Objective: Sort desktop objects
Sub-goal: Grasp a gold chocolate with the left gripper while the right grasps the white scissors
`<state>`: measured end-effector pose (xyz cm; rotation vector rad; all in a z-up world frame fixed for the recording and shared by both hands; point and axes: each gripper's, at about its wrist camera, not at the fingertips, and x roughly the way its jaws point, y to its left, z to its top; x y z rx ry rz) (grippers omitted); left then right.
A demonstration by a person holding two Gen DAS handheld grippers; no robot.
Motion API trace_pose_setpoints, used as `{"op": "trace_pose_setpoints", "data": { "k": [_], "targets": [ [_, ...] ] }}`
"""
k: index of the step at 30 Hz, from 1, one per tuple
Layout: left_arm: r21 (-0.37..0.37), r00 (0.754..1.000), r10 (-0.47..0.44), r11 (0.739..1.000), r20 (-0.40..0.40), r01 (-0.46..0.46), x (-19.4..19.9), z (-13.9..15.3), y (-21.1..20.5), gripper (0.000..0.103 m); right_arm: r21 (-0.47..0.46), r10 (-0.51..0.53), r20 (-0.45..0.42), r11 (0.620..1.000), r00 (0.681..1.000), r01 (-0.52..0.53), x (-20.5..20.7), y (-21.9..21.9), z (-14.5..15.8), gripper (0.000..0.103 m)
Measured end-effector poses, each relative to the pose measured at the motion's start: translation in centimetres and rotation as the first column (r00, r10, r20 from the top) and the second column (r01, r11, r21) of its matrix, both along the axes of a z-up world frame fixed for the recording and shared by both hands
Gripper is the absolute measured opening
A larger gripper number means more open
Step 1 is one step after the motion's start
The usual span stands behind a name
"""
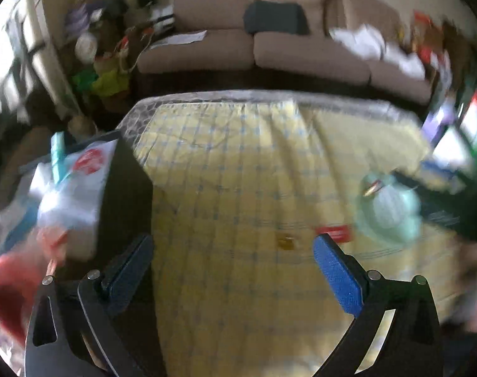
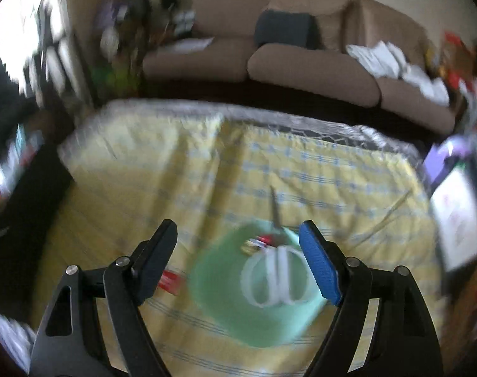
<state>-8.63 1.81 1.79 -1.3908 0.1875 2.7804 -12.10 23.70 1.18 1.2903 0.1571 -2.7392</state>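
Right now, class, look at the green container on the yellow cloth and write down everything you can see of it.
The green container is a pale mint, plastic-looking tub, blurred in both views. It stands upright and open-topped on the yellow checked cloth. Inside lie white-handled scissors, their blade tips poking out over the far rim, and some small red and yellow items too blurred to name. A flat red item lies on the cloth at its left. The right gripper hangs open above it; no contact is visible.
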Motion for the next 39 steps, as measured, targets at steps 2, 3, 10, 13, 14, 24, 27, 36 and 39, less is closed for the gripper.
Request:
{"op": "trace_pose_setpoints", "data": {
  "k": [2,3,10,13,14,24,27,36,39],
  "targets": [
    [-0.086,0.997,-0.066,0.994,-0.026,0.064,-0.5,-2.9,2.1,0.103,0.081,0.047,0.031,0.996,0.998,-0.049,-0.4,0.0,-0.4,0.078],
    [-0.09,0.995,-0.095,0.992,-0.028,0.092,-0.6,-4.0,2.7,0.103,0.083,0.063,0.039,0.994,0.997,-0.066,-0.1,0.3,-0.3,0.078],
    [0.011,0.986,-0.156,0.988,-0.065,0.157,-1.8,-8.4,3.8,0.094,-0.141,-0.023,0.119,0.989,0.993,0.04,-1.0,7.2,-0.6,0.078],
    [0.106,0.986,-0.161,0.981,-0.046,0.165,-2.3,-9.5,3.2,0.068,-0.174,-0.064,0.152,0.981,0.986,0.09,-0.9,9.2,-0.9,0.078],
    [0.135,0.985,-0.171,0.976,-0.023,0.172,-2.7,-9.9,3.1,0.048,-0.19,-0.064,0.159,0.977,0.985,0.094,-0.8,9.6,-0.8,0.078],
    [0.149,0.98,-0.197,0.969,-0.021,0.197,-1.9,-9.1,3.1,0.021,-0.209,-0.029,0.184,0.976,0.982,0.068,-0.6,9.4,-0.8,0.078],
    [0.128,0.982,-0.184,0.974,-0.05,0.189,-1.4,-7.7,3.0,0.021,-0.185,0.009,0.217,0.982,0.976,0.032,-0.8,8.0,-1.8,0.076],
    [0.044,0.986,-0.141,0.989,-0.086,0.145,-0.4,-4.5,3.5,0.021,-0.115,0.035,0.351,0.993,0.936,0.005,-2.4,5.8,-7.2,0.036],
    [0.029,0.989,-0.113,0.993,-0.099,0.116,0.0,-2.9,3.3,0.021,-0.096,0.041,0.375,0.995,0.926,-0.005,-2.8,5.4,-8.6,0.036]
  ]
}}
